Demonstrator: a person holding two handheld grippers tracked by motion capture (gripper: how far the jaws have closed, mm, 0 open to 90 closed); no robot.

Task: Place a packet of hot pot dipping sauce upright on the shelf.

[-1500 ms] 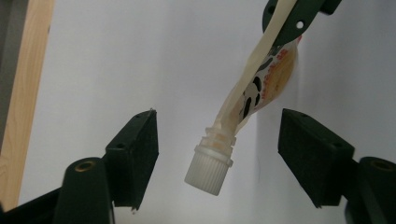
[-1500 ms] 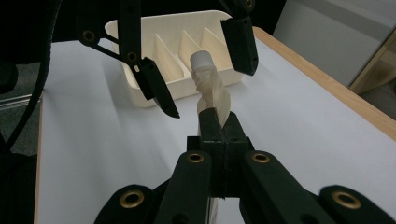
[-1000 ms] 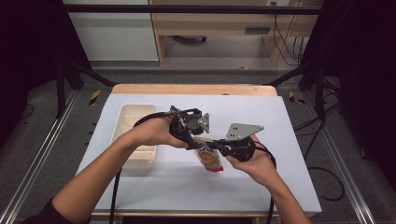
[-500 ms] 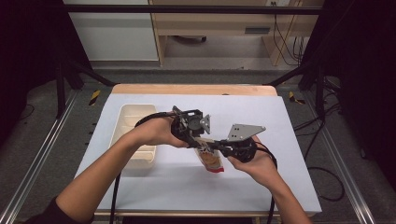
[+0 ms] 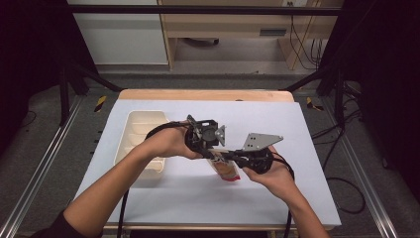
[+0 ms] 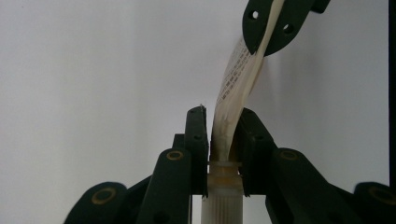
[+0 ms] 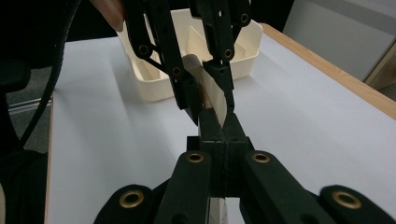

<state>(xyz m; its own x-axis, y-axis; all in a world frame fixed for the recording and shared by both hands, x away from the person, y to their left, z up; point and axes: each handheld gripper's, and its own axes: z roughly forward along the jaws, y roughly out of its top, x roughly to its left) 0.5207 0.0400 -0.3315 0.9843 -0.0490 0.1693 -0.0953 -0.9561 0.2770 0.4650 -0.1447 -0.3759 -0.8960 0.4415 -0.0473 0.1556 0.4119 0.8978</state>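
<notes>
White sheeting is covering the worktop (image 5: 163, 198) I am working over, with a wooden edge showing at twelve o'clock and grey floor around it.

Nearest me, my forearms are coming in from six o'clock and meeting near the middle of the worktop. I am holding the right tongs (image 5: 232, 157) clamped shut on the flat end of a small pouch (image 5: 225, 168); in the right gripper view those jaws are pressed together with the pouch's pale edge (image 7: 215, 106) rising out of them. At about ten o'clock from there, I am holding the left tongs (image 5: 210, 151) closed on the same pouch at its neck: in the left gripper view the jaws are pinching the film just above a ribbed white cap (image 6: 223, 196), and the pouch (image 6: 236, 88) is stretching up to the other tongs' jaws at one o'clock. Both pairs of tongs are carrying the pouch above the sheet, its orange-red printed face hanging toward me.

Farther off, at nine o'clock from my left hand (image 5: 168, 143), a cream divided tray (image 5: 143, 121) is sitting on the sheet.
</notes>
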